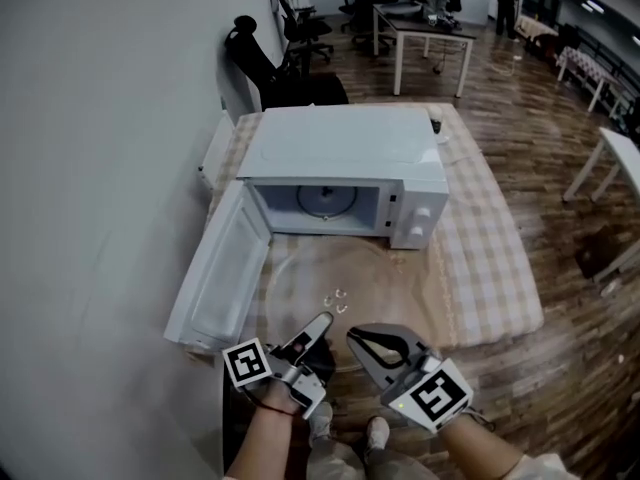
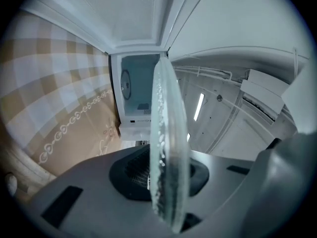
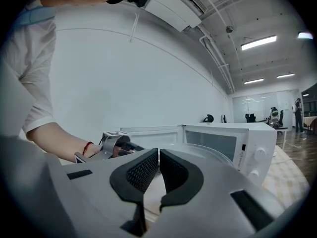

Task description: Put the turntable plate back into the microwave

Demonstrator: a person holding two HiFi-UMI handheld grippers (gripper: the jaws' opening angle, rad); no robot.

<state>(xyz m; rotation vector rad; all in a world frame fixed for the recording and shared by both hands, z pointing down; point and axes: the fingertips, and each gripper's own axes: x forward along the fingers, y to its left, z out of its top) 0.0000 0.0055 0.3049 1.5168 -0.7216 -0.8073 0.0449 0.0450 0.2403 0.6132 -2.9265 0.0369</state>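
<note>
Table (image 1: 490,258) w/ checked cloth; wood floor (image 1: 560,298), white wall (image 1: 90,168) on the left, office chairs (image 1: 270,63) & a white desk (image 1: 425,28) at the back. White microwave (image 1: 340,148) sits mid-table toward the far edge, door (image 1: 225,268) swung open to the left. Turntable plate (image 1: 310,283): clear glass, round, beaded rim, faint from the head view. It's held outside the oven, over the table's near edge, in front of the opening. Left gripper (image 1: 318,323) pinches its near rim. Right gripper (image 1: 360,338) has its jaws pressed together w/ nothing between, just beside that rim.

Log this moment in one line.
left hand-held gripper: grips turntable plate | right hand-held gripper: shut | microwave: door open, plate outside
</note>
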